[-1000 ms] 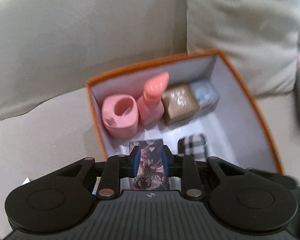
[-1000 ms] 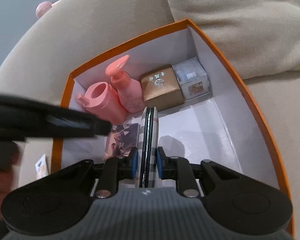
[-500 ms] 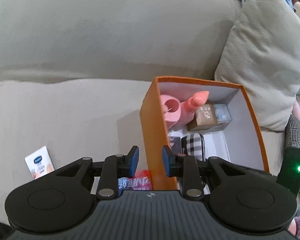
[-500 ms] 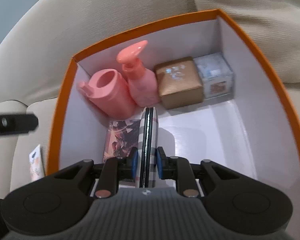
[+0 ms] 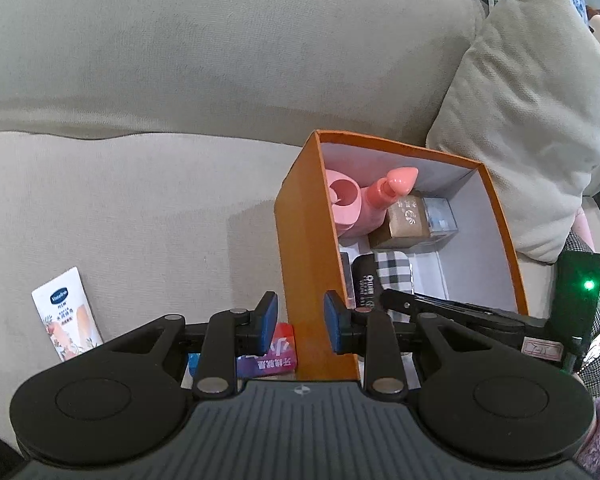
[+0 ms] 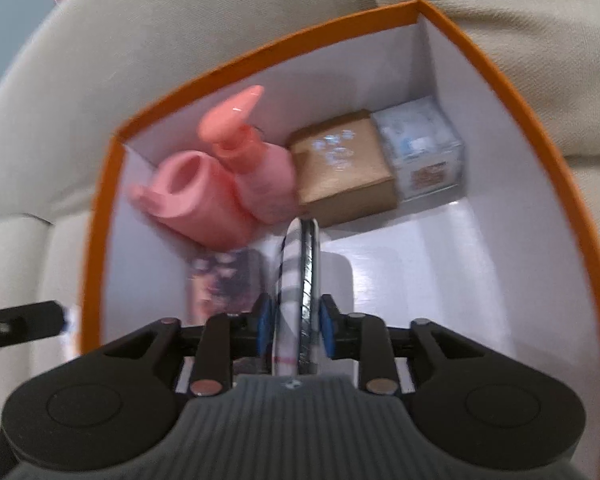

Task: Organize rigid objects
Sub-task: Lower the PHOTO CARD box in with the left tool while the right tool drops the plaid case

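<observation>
- Left wrist view: left gripper (image 5: pixel 300 322) has its jaws apart and empty, straddling the near wall of the orange box (image 5: pixel 308 264). A red packet (image 5: pixel 274 354) lies on the sofa (image 5: pixel 140 208) just below the jaws, partly hidden; a white tube (image 5: pixel 66 314) lies further left.
- Right wrist view (blurred): right gripper (image 6: pixel 296 322) is inside the box, its jaws just opening around the plaid case (image 6: pixel 298 292), which stands on edge with its long axis pointing away. Contact unclear.

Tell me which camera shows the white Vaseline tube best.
The left wrist view. There the Vaseline tube lies in the open on the sofa seat, left of the orange box, its label readable. The right wrist view looks into the box and does not show it recognisably.
</observation>
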### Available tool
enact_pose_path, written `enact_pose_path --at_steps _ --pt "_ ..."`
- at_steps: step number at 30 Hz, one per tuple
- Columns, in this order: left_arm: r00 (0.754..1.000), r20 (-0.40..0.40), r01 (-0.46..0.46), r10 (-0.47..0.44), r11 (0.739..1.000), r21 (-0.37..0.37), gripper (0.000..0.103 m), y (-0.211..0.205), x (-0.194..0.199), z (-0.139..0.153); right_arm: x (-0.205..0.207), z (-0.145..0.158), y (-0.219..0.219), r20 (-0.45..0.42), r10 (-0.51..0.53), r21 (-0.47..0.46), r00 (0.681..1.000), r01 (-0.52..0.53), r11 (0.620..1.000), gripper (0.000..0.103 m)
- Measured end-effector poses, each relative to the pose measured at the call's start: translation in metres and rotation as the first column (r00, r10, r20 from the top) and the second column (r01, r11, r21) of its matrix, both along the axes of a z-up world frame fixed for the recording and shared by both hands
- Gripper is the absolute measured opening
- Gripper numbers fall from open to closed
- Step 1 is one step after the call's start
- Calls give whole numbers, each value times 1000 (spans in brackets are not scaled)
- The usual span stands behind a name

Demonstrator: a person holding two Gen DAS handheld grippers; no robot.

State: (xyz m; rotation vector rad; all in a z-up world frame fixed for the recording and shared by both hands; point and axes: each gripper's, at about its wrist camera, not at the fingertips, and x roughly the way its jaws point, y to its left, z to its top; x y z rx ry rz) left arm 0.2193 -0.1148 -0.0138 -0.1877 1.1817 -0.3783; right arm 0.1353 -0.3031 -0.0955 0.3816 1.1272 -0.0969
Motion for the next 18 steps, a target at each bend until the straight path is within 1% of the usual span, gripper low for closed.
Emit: enact_pose_path --at_steps 2,5,7,12,16,18 --pt "1000 -7 -5 5 1000 -3 32 2 -1 -2 1 -3 -2 -22 13 -30 1000 -14 999 34" --pt "1000 -17 -9 9 1000 -7 32 3 -2 -6 5 -7 -6 -37 24 -48 999 -26 999 33" --pt "1000 -22 -11 11 1000 -7 32 5 -2 -7 8 -9 -6 -26 29 -42 999 -30 999 32" --pt "999 -25 -24 23 1000 -9 32 9 -1 -8 17 -10 -2 -18 16 -68 1000 -17 998 32" --pt "999 -25 -20 20 1000 -14 32 8 -2 -8 10 -8 -9 -15 11 -44 1000 -12 999 32" --pt "999 -25 -23 22 1000 -15 32 9 -2 -8 3 -1 -6 -5 20 -70 1000 -20 997 34"
